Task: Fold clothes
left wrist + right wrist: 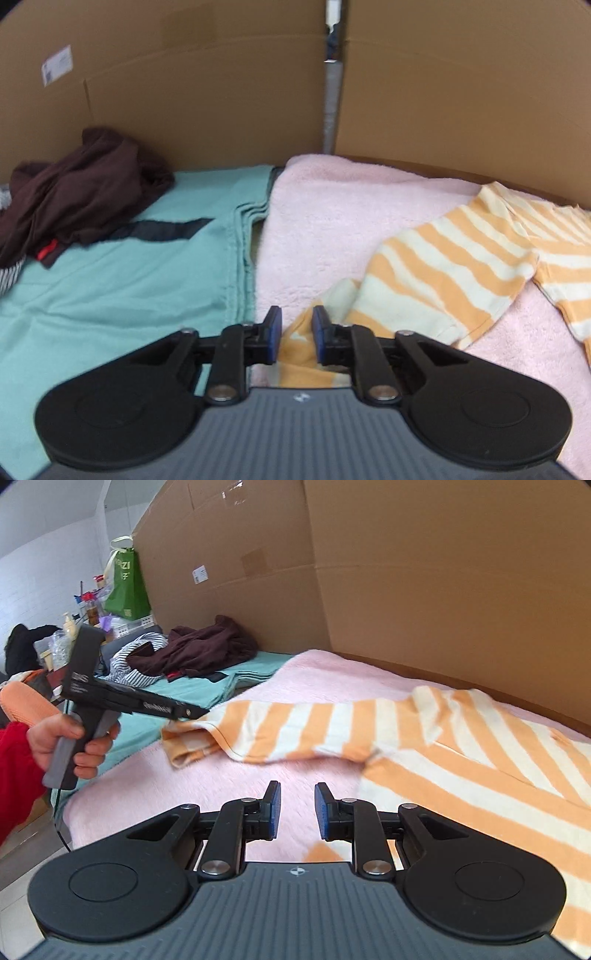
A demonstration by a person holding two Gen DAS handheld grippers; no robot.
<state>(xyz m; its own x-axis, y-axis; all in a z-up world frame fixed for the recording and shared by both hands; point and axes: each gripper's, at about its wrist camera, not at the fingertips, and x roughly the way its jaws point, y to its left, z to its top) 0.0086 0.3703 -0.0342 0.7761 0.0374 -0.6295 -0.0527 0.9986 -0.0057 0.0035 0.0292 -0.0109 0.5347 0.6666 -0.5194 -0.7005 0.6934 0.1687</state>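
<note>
The pink blanket [258, 701] covered most of the surface, with a teal sheet [110, 288] beside it and tall cardboard panels [443, 572] standing behind both. On the blanket lay the orange-and-cream striped shirt [461, 775], its body spread toward the right and one sleeve [288, 727] stretched out to the left. A heap of dark brown clothing [74, 199] and a blue-and-white striped garment [136, 661] sat well apart on the teal sheet.

The step in hand appeared to be work on that sleeve. The left gripper [296, 332] hung at the cuff with cloth lying between its blue pads, which stood a little apart; whether they pinched the cloth could not be told. In the right wrist view its tip met the cuff, held by a hand [70, 746] in a red sleeve. The right gripper [296, 810] stood released above bare blanket, just beside the shirt's hem.

If the sleeve was being folded, the next move would call for a firm pinch on the cuff and a carry across the body.

The green bag [127, 587] bore "ZI" and one character; the white labels [200, 573] on the cardboard were too small to read.
</note>
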